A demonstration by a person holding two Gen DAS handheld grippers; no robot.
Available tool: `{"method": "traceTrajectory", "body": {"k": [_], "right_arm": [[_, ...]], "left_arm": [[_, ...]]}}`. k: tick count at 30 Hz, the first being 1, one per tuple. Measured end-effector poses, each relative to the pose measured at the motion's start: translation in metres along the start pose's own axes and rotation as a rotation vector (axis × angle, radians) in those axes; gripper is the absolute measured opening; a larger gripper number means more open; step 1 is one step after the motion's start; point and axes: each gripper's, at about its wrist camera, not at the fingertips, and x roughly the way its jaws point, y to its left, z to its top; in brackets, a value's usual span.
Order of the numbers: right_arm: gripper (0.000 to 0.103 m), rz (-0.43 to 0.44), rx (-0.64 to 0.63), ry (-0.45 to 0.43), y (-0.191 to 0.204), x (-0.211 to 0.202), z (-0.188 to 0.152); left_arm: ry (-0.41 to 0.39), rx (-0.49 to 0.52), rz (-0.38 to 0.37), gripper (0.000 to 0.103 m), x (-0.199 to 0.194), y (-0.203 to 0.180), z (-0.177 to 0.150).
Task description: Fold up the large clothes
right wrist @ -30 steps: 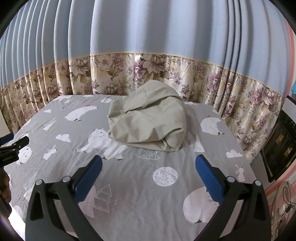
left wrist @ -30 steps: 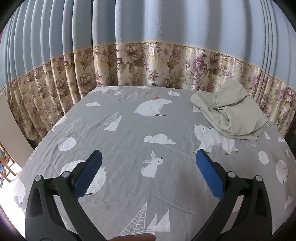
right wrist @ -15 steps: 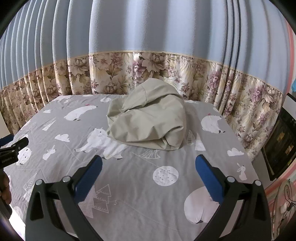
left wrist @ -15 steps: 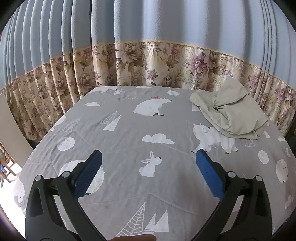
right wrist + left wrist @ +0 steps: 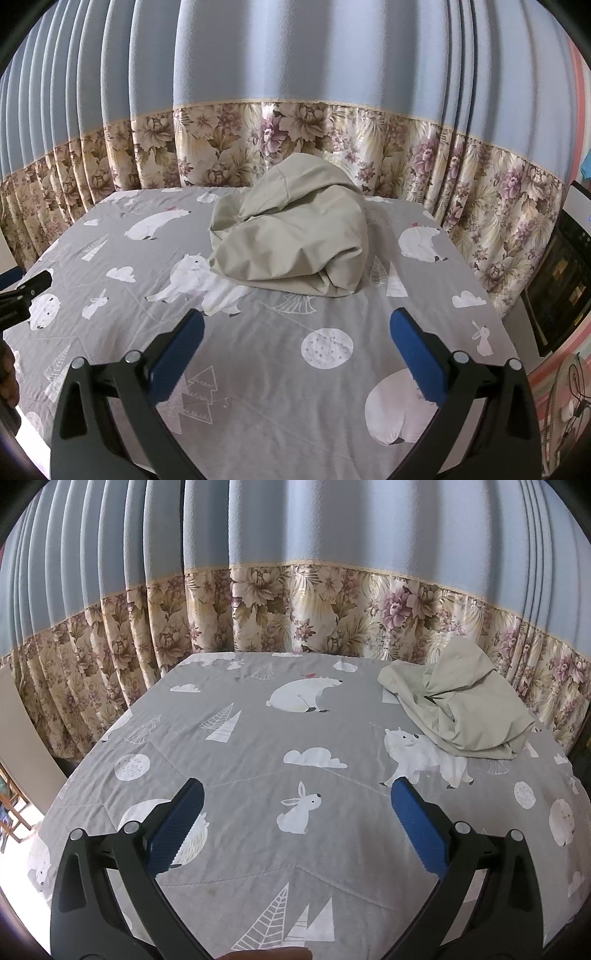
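Observation:
A crumpled beige garment lies in a heap near the far edge of the bed, close to the curtain. In the left wrist view the garment sits at the far right. My left gripper hovers open over the grey sheet, well short and left of the heap, holding nothing. My right gripper is open and empty too, with the heap straight ahead beyond its fingertips. The left gripper's black arm shows at the left edge of the right wrist view.
The bed carries a grey sheet printed with polar bears, rabbits and trees. Blue curtains with a floral band hang right behind the bed. A dark appliance stands off the bed's right side. A hand's edge shows at far left.
Both views have drifted only slightly; the garment lies as before and both grippers stay open.

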Motion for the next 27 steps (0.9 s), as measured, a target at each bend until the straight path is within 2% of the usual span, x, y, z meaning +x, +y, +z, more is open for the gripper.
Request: {"method": "traceTrajectory", "body": {"k": [27], "right_arm": [[0.101, -0.006, 0.011, 0.007, 0.0015, 0.0004, -0.0033]], "left_arm": [[0.003, -0.010, -0.006, 0.100, -0.0071, -0.0023, 0.0089]]}}
